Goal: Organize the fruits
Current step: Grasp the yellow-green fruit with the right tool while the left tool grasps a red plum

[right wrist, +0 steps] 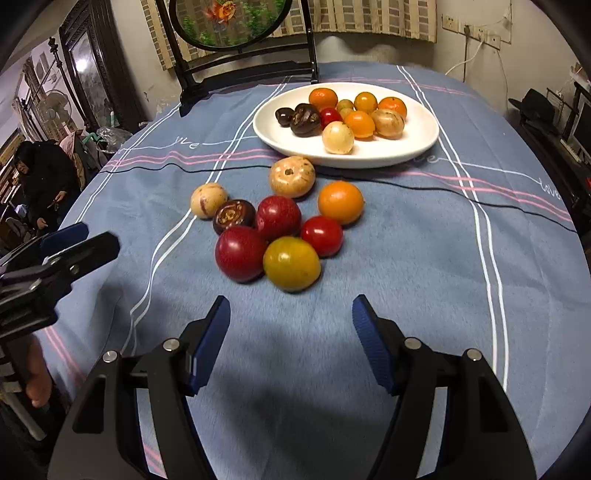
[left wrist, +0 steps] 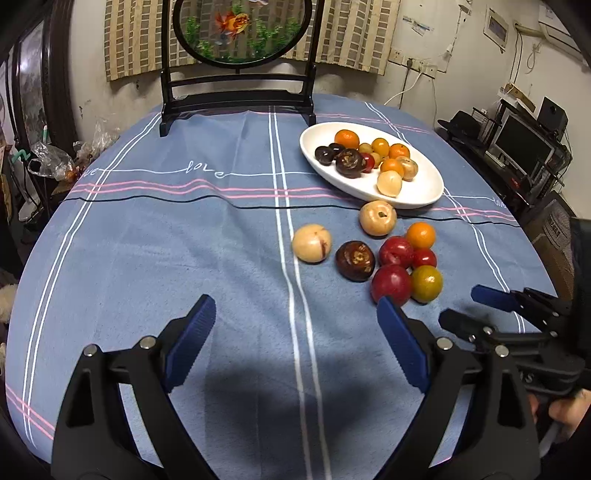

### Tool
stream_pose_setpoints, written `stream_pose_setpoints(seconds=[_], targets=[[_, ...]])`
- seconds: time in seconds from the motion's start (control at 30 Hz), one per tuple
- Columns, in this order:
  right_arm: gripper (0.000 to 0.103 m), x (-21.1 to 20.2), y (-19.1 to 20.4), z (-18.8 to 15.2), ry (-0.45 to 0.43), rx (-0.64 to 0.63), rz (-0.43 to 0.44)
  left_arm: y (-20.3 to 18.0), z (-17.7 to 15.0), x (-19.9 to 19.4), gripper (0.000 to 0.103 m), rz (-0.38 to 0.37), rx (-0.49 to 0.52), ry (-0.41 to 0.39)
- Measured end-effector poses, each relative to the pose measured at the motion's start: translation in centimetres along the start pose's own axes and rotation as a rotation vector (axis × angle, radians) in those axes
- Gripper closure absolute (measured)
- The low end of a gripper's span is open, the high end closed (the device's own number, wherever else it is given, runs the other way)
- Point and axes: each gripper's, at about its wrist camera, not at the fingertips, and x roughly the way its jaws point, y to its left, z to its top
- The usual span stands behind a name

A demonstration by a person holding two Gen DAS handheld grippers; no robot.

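A white oval plate at the back right of the table holds several small fruits: orange, dark brown, red and pale tan. In front of it a cluster lies loose on the blue cloth. It includes a pale tan fruit, a dark brown one, a big red one, a yellow-green one and an orange one. My left gripper stands wide open and empty, left of the cluster. My right gripper is open and empty just in front of the yellow-green fruit.
A dark wooden stand with a round goldfish panel stands at the table's back edge. Bags and clutter sit off the left side, a desk with a monitor off the right. A person in dark clothes is at far left.
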Motion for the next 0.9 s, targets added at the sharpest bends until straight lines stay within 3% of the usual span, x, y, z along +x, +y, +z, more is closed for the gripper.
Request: stream_pose_setpoints(seconds=[0.23,0.4,0.57,0.73,0.9], targets=[[0.035,1.2,0.0,0.4,-0.039,0.008,0.002,1.5,-0.8,0.2,0.011,-0.020,-0.023,0.018],[0.060,2.5,-0.4,1.1,-0.012,0.025,0.013,1.4,-1.2,0.3,0.011,-0.036,-0.005,0.031],[0.061,3.3,-0.6,1.4,-0.006,0.034,0.031,0.5,-1.1,0.0,0.011,-0.054,0.018,0.026],[0.061,0.9,-1.1,0.6,-0.039,0.017,0.014,-1.1,-1.0,0.3,0.011,-0.055,0.045,0.039],[0.062,-1.8,-3.5,-0.7,-0.084,0.042,-0.013,-4.2,-0.8,2.0,0.011,-0.108,0.076,0.064]])
